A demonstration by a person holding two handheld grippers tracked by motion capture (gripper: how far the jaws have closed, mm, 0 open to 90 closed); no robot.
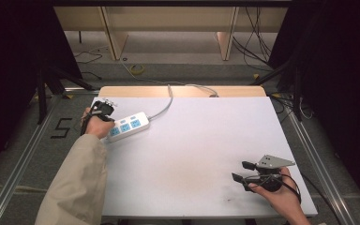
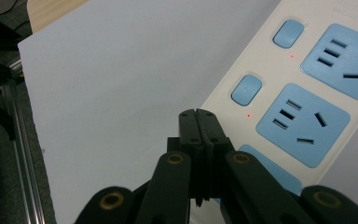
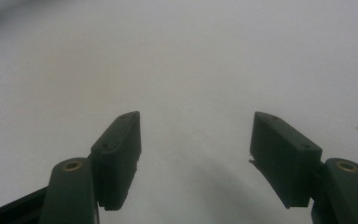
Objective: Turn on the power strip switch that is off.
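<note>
A white power strip (image 1: 128,126) with blue sockets lies near the far left corner of a white table (image 1: 192,150), its cord (image 1: 165,105) trailing off the far edge. The left gripper (image 1: 104,108), jaws pressed together, hovers at the strip's left end beside a blue switch (image 2: 246,89). The right gripper (image 1: 242,171), jaws spread and holding nothing, sits over bare table near the right front corner.

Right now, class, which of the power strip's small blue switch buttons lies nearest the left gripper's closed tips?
The lower button on the power strip, just right of the left gripper. The other button sits farther up the strip.
</note>
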